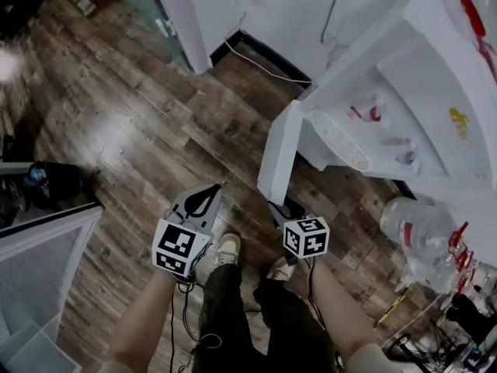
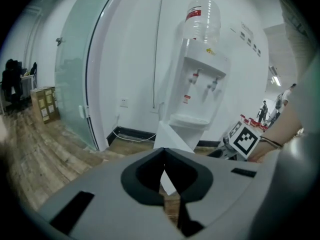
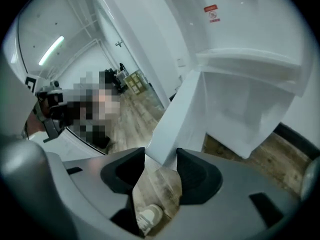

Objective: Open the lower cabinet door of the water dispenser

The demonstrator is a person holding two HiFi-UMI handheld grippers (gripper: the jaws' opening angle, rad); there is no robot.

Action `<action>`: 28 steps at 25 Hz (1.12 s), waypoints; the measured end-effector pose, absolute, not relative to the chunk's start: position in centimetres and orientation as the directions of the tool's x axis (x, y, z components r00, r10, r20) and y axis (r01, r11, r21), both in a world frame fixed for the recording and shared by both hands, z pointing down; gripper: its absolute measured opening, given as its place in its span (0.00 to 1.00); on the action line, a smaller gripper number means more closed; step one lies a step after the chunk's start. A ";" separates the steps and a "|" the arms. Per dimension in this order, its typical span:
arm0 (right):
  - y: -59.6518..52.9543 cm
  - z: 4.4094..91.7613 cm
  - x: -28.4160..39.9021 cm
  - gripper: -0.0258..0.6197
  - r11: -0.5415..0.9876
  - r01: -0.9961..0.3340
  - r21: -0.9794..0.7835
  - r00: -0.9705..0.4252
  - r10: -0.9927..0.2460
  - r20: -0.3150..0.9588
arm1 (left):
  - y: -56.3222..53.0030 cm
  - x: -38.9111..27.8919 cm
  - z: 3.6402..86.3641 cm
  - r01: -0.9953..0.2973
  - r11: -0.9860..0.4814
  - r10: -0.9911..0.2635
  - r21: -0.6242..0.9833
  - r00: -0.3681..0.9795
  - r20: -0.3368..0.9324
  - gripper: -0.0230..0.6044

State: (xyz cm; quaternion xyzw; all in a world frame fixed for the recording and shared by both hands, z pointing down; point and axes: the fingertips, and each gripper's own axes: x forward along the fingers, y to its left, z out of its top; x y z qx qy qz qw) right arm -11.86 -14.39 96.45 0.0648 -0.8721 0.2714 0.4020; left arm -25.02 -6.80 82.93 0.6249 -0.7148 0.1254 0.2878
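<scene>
From the head view I lose the water dispenser (image 1: 435,92) past the right edge; the marker cube (image 1: 305,237) covers much of the right gripper (image 1: 278,210) there. In the right gripper view the cabinet door (image 3: 172,119) screens part of the space behind it; the red label (image 3: 211,13) is too small for me to read.

Tall white plastic water dispenser (image 1: 435,92) looked smooth, semi-gloss; flat white lower cabinet door (image 1: 278,154) had the same finish. Brown wood-plank floor (image 1: 132,130) was grained, with glossy glare. Clear plastic water bottle (image 2: 201,19) was shiny. Frosted glass panel (image 2: 72,79) looked matt.
</scene>
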 end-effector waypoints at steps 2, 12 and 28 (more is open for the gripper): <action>-12.5 96.2 -14.3 0.36 0.836 -0.297 -0.461 -0.697 0.140 0.703 | -5.2 -26.6 83.2 -0.958 0.226 -0.816 0.175 -0.088 0.572 0.04; -9.4 95.8 -23.8 0.34 0.838 -0.223 -0.498 -0.714 0.207 0.669 | -0.8 -31.1 84.2 -0.933 0.311 -0.790 0.184 -0.146 0.595 0.04; -18.0 78.8 -17.7 0.09 0.859 -0.284 -0.425 -0.807 0.025 0.590 | -4.3 -29.7 73.5 -0.957 0.238 -0.804 0.167 -0.098 0.586 0.04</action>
